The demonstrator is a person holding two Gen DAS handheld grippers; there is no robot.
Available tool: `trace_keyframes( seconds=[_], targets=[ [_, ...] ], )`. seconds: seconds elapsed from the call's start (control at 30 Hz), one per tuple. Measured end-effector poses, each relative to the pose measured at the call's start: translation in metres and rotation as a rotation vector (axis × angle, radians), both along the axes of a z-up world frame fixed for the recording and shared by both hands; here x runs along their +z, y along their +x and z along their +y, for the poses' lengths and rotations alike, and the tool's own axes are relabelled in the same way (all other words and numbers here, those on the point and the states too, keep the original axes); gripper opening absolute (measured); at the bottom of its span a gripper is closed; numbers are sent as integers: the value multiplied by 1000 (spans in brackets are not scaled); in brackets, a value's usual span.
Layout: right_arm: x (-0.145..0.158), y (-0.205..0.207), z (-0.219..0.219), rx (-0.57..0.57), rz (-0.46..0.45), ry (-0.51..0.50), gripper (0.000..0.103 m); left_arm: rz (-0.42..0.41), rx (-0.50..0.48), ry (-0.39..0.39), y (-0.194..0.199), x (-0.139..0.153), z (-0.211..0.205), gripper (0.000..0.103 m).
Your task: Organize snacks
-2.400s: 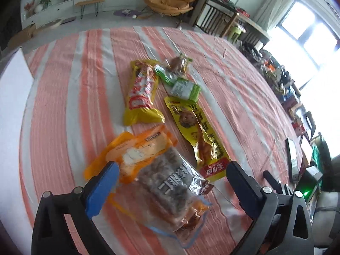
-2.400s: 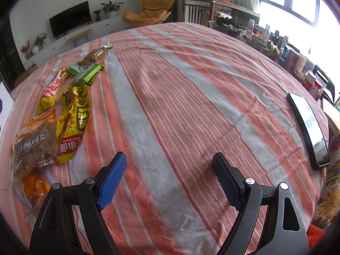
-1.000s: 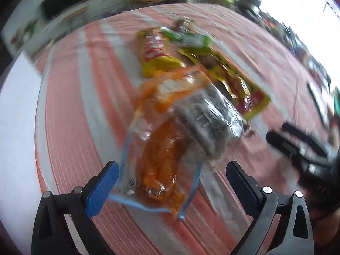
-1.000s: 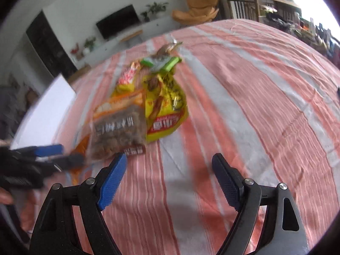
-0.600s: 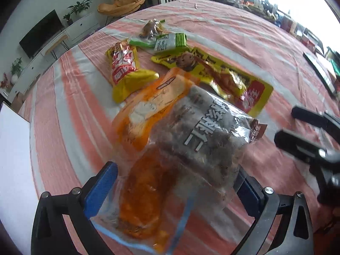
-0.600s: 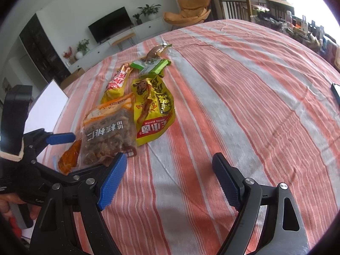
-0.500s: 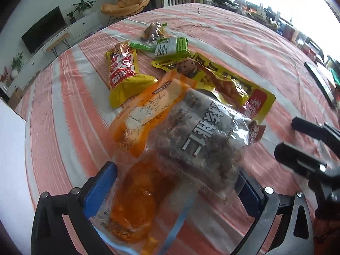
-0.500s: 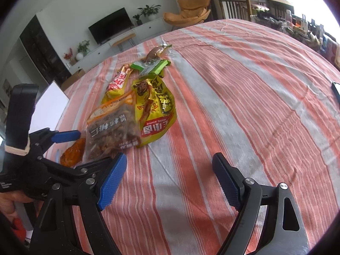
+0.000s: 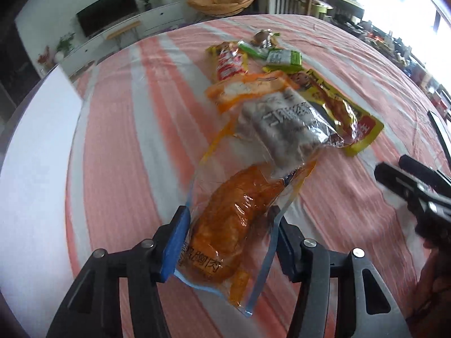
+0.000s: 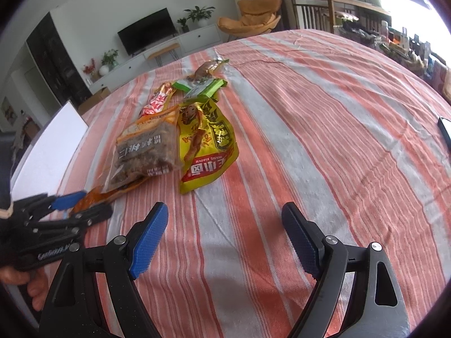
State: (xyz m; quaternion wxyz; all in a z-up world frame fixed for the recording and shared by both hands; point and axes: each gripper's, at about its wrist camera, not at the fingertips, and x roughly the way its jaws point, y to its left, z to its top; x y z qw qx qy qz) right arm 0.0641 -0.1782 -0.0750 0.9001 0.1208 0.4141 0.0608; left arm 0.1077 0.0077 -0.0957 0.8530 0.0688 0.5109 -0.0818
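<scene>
The left tool (image 9: pixel 228 242), wide open a second ago, is closing on the clear orange snack bag (image 9: pixel 234 225), pads touching its sides. The right tool (image 10: pixel 225 239) stays released over the striped bench (image 10: pixel 310 146); beyond, the walnut packet (image 10: pixel 143 152) overlaps that bag

Both views ride on the hand-held grippers and look forward and steeply down along the fingers onto the striped tablecloth (image 10: pixel 282 118). The left wrist view sits close over the near end of the snack pile (image 9: pixel 282 112), with its own left gripper (image 9: pixel 228 242) at the bottom edge. The right wrist view stands farther back and to the side, with the right gripper (image 10: pixel 225 233) low in frame. Both face the same far wall with the television (image 10: pixel 146 31) and orange chair (image 10: pixel 256 14). They share the snack pile, and each catches the other gripper at its edge.
</scene>
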Motion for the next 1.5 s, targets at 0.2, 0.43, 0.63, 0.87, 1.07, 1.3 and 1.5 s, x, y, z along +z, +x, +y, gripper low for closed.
trace_keyframes(
  seconds=[0.2, 0.43, 0.63, 0.87, 1.07, 1.3, 1.5],
  targets=[
    [0, 0, 1, -1, 0, -9, 85, -6, 72, -32, -33, -1, 17, 63],
    [0, 1, 5, 4, 3, -41, 86, -45, 56, -60, -33, -13, 19, 97],
    [0, 1, 6, 5, 4, -56, 86, -93, 57, -78, -34, -17, 23, 103],
    [0, 2, 12, 10, 11, -99, 86, -108, 62, -78, -35, -17, 22, 103],
    [-1, 2, 12, 10, 12, -107, 86, -109, 65, -80, -37, -17, 22, 103],
    [-1, 2, 13, 11, 13, -117, 86, -109, 65, -80, -36, -17, 22, 103],
    [-1, 2, 14, 11, 15, -127, 86, -99, 59, -78, -37, -17, 24, 103]
  ],
)
